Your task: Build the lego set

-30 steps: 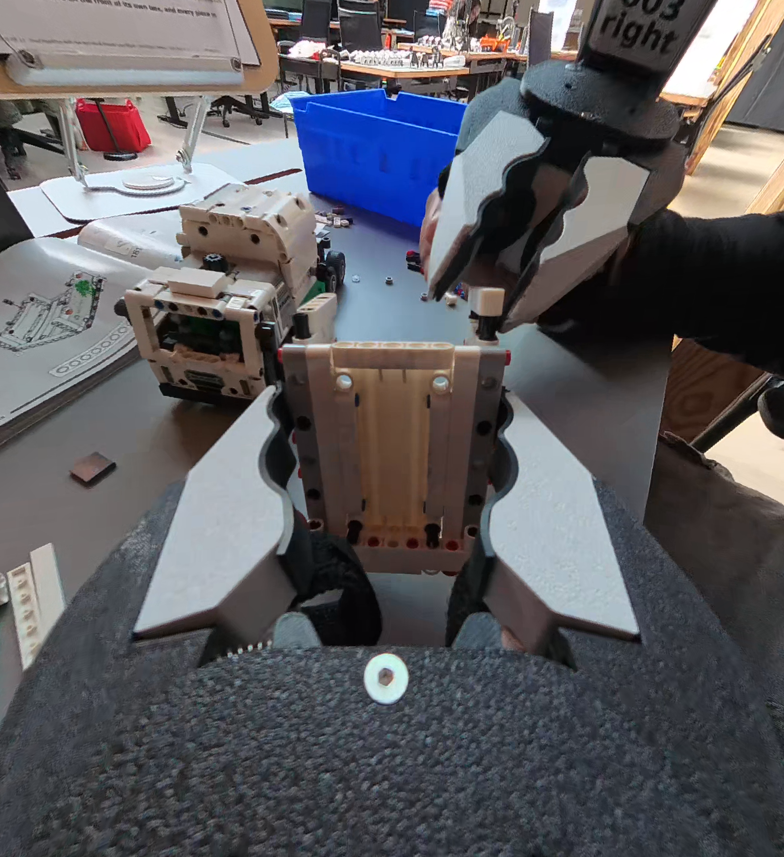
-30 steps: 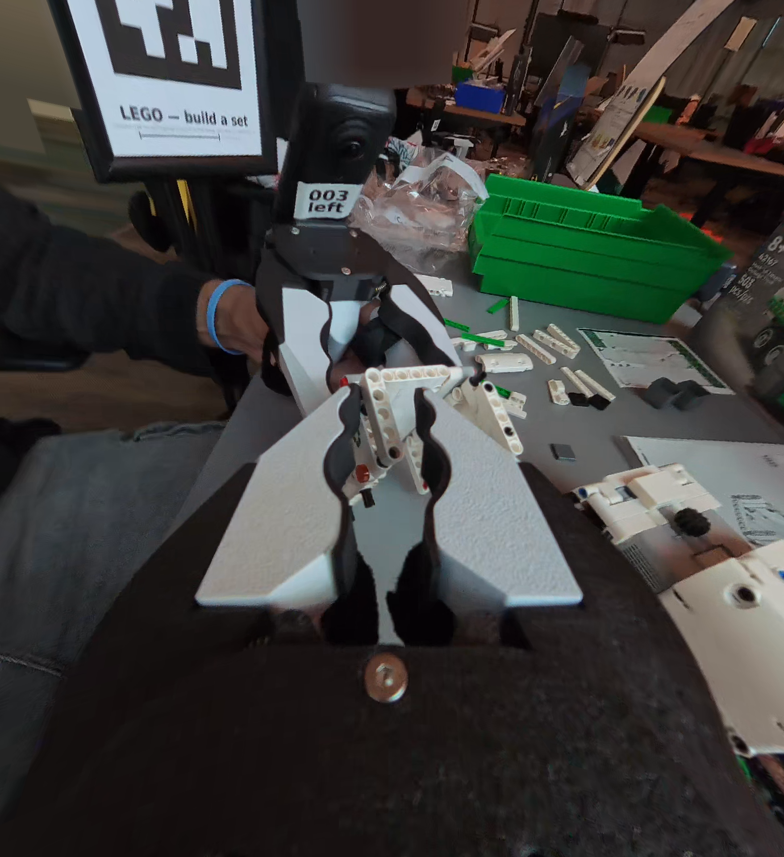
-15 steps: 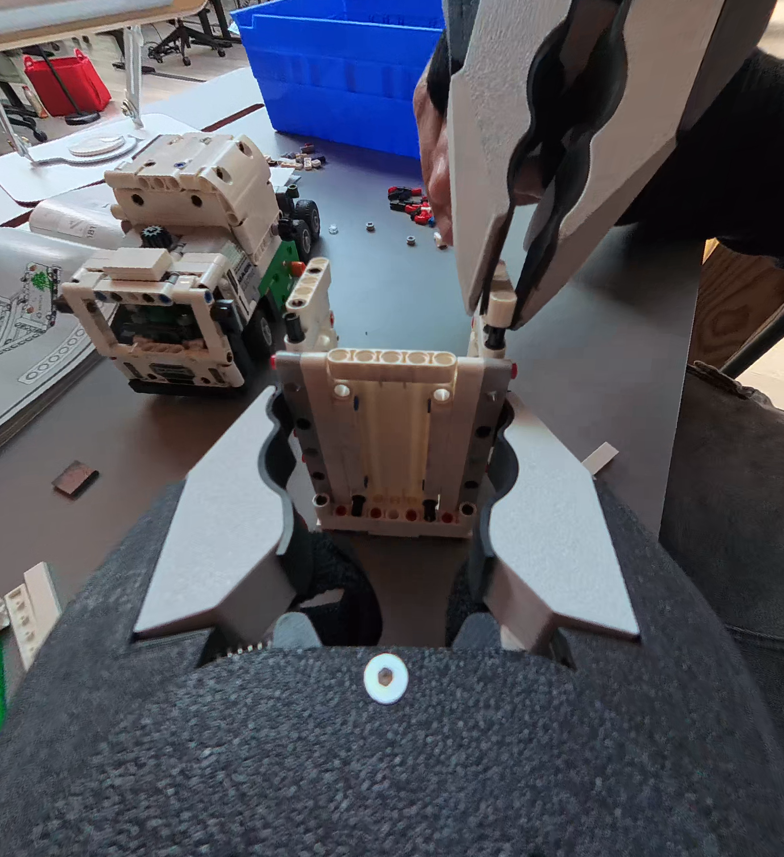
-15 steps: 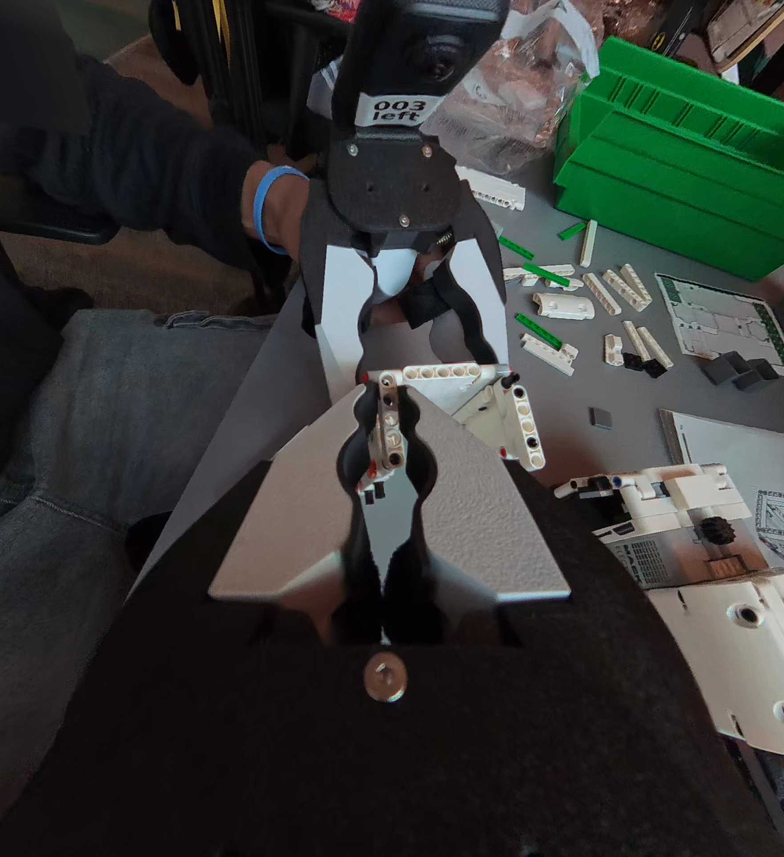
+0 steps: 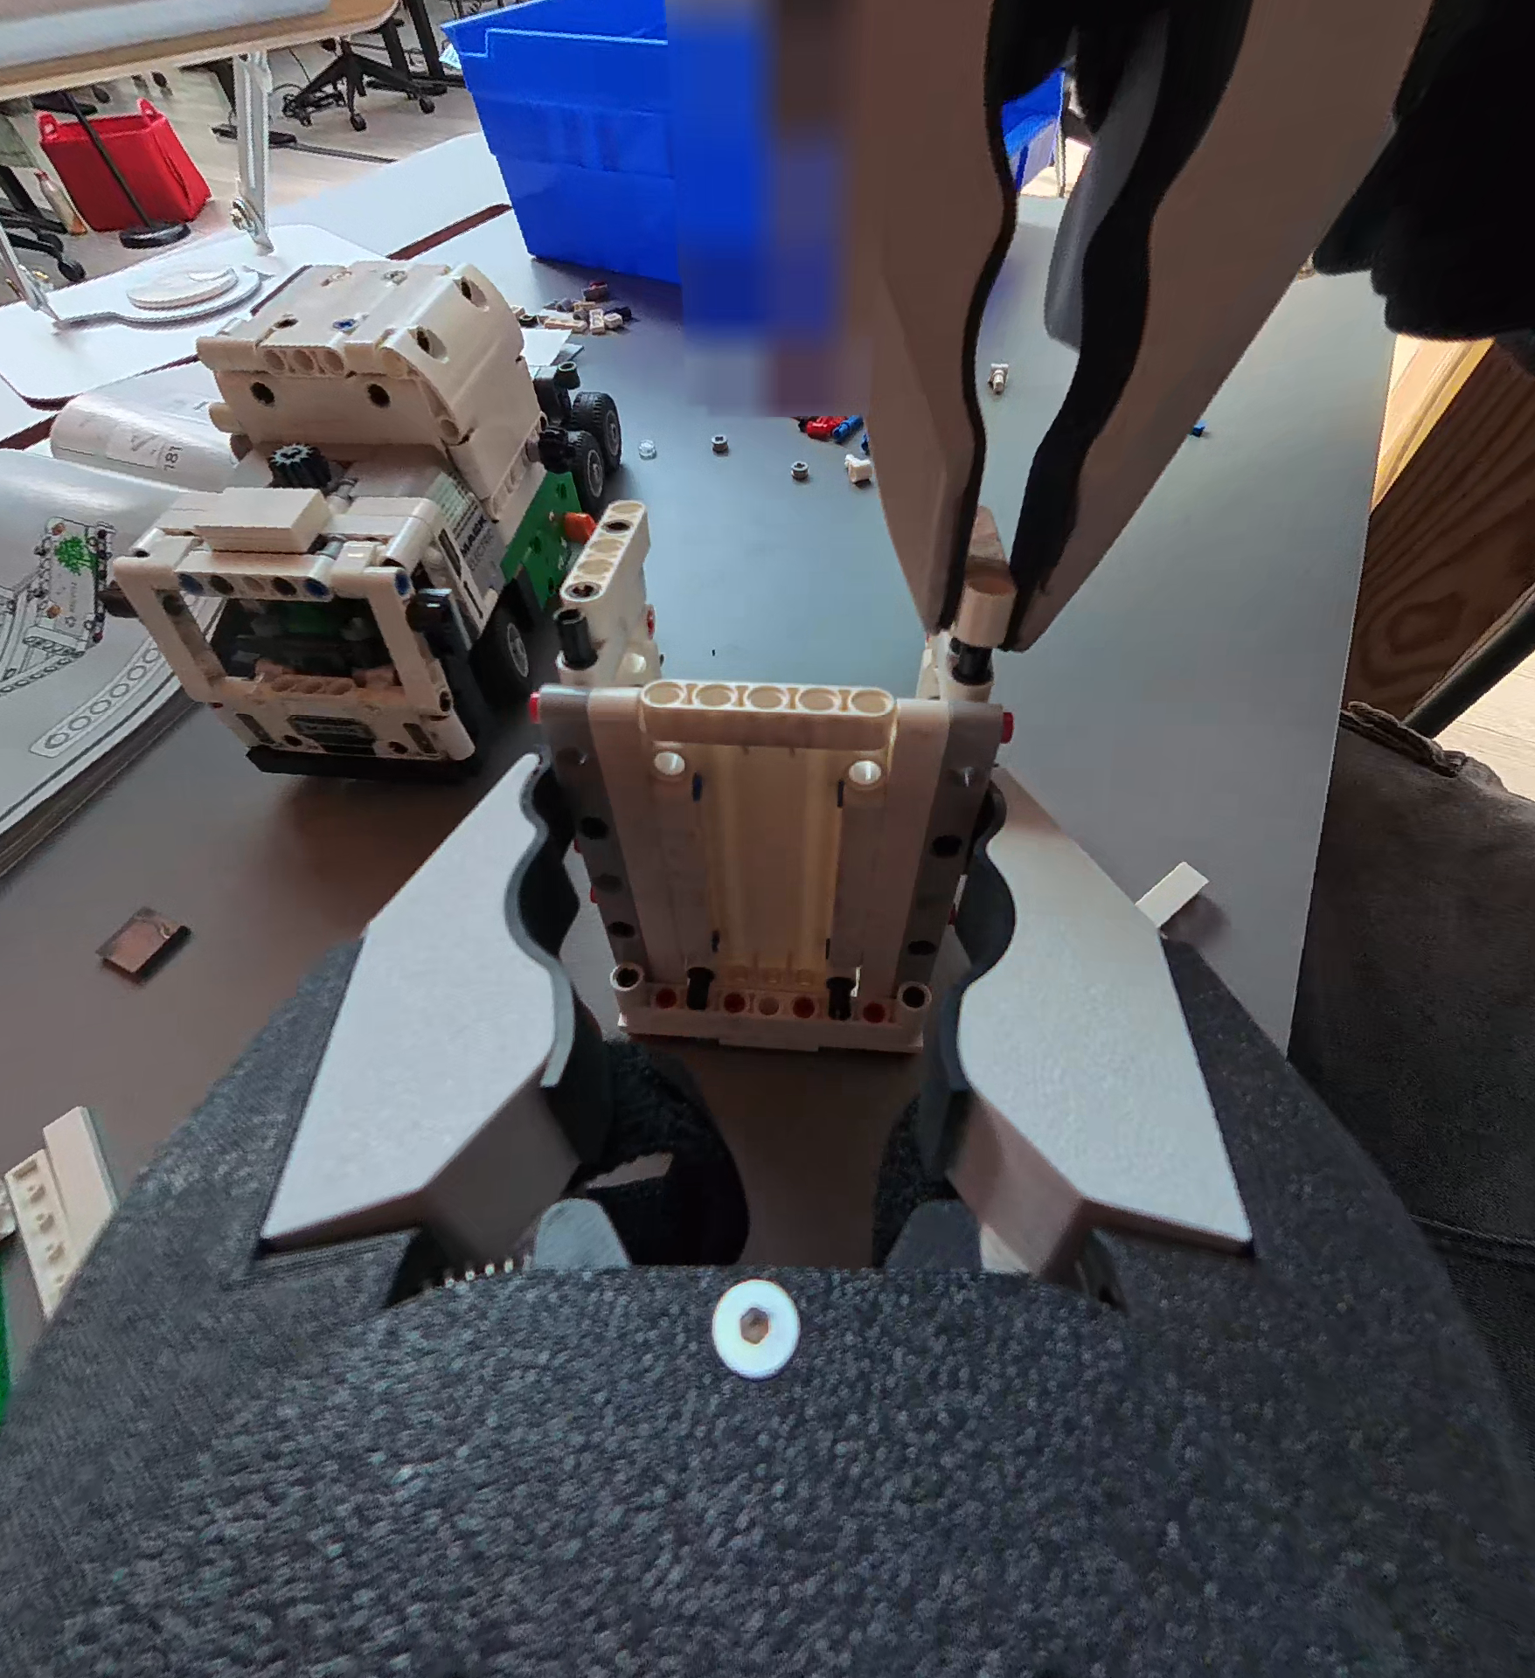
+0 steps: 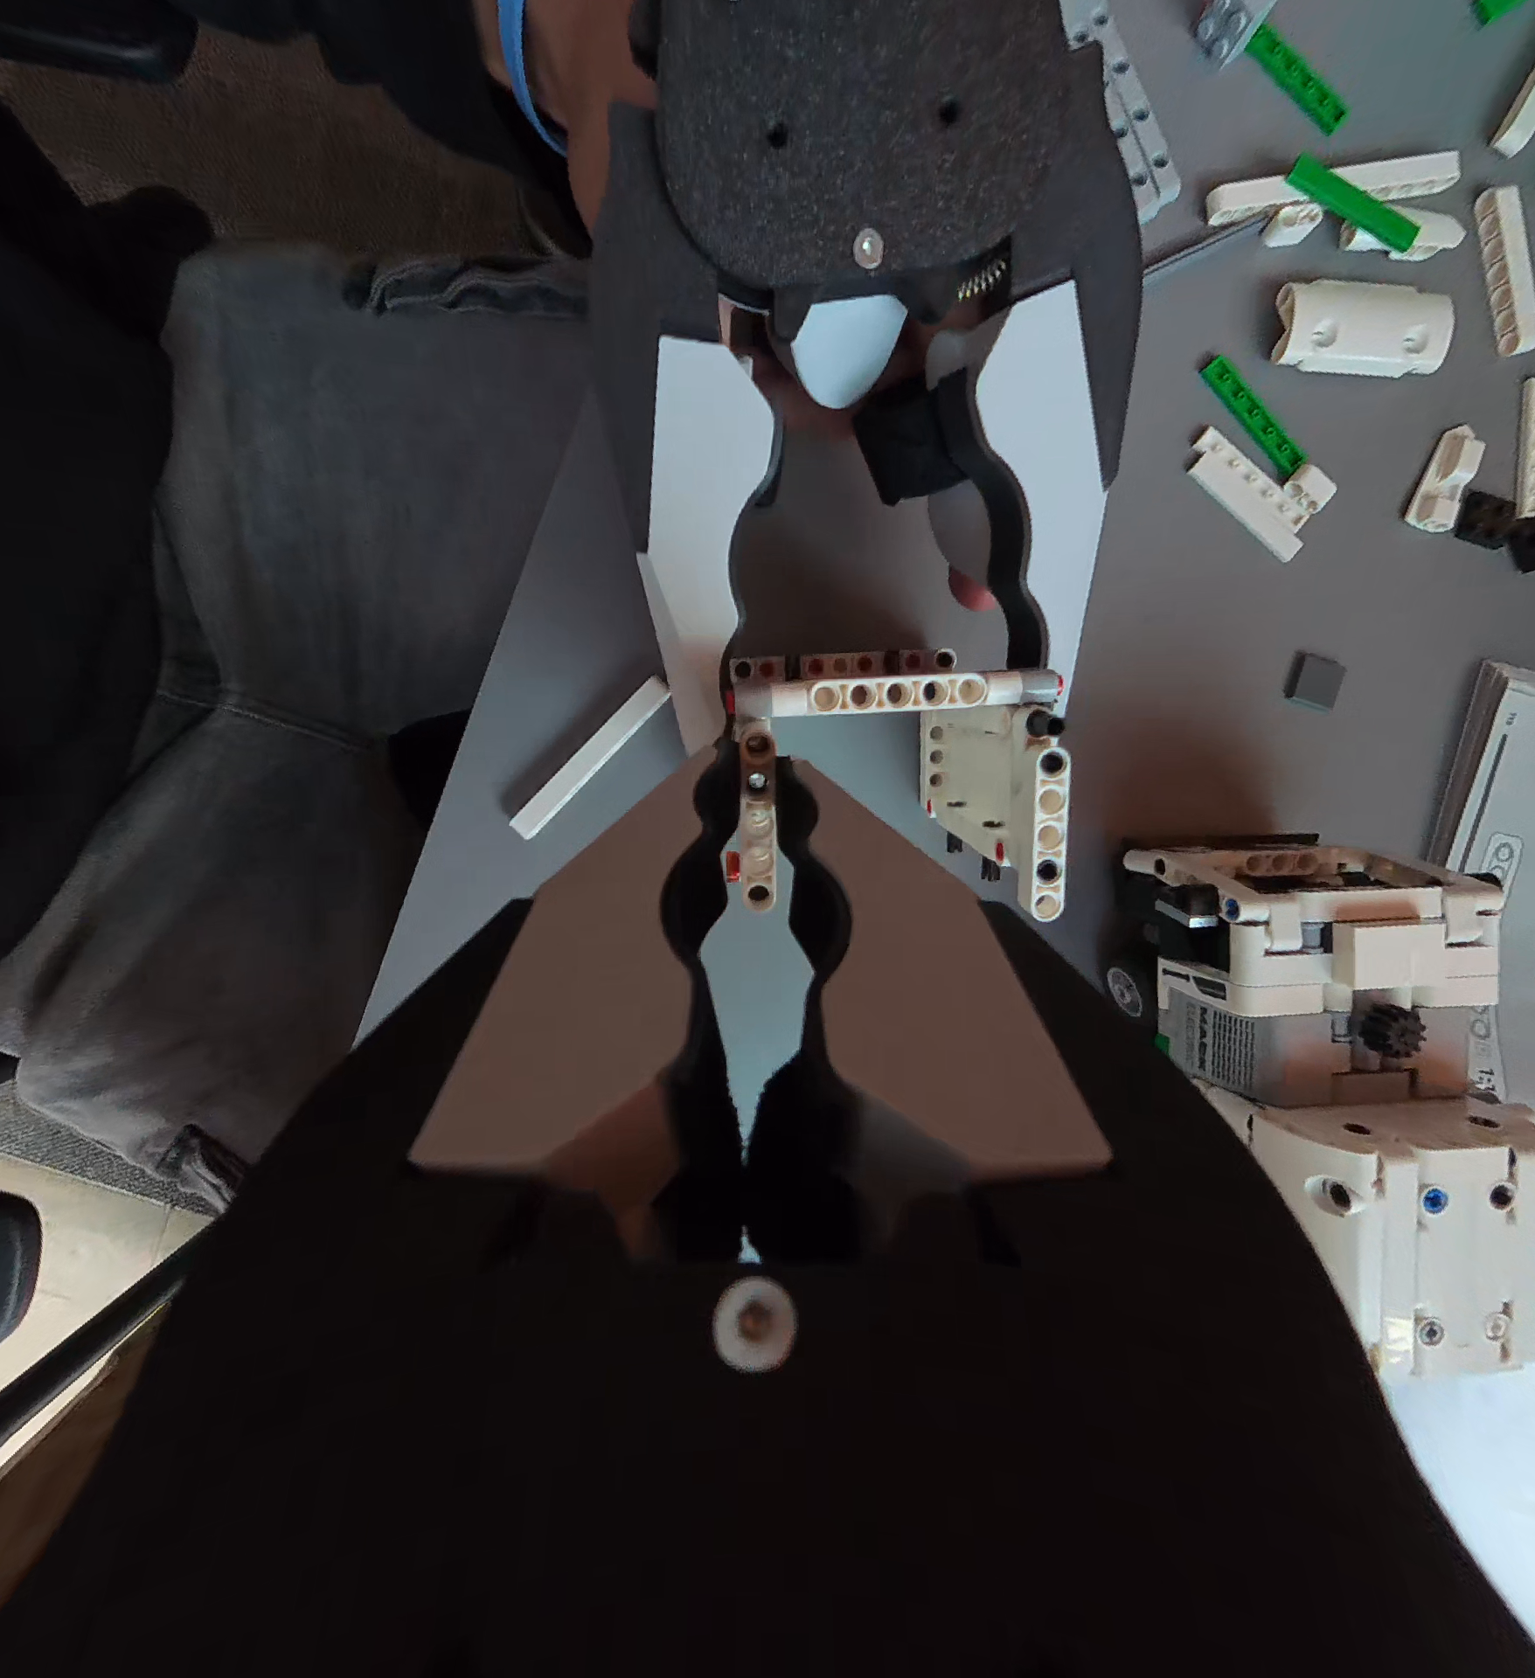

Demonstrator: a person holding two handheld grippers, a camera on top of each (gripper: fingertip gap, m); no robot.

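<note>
My left gripper (image 5: 768, 872) is shut on a white and grey brick panel (image 5: 764, 863). Both pads press on its grey side beams and hold it upright over the dark table (image 5: 791, 563). My right gripper (image 5: 982, 626) comes down from above. Its tips are shut on a small white round bush (image 5: 986, 607) that sits on a black pin at the panel's far right corner. In the right wrist view my right gripper (image 6: 757, 758) looks straight down on that corner, with a white beam (image 6: 757, 844) of the panel under its fingers. The left gripper (image 6: 882, 645) holds the panel (image 6: 891, 695) just beyond.
A white brick truck (image 5: 364, 563) stands left of the panel, with an open instruction booklet (image 5: 10, 636) beside it and a blue bin (image 5: 582, 136) behind. Loose white and green pieces (image 6: 1363, 345) lie on the table. A white flat tile (image 6: 591, 772) lies at the table edge. Tip to tip, the grippers are about 5 cm apart.
My right gripper swung over and down onto the panel's far right corner and its jaws closed on the small white bush. My left gripper kept its hold on the panel.
</note>
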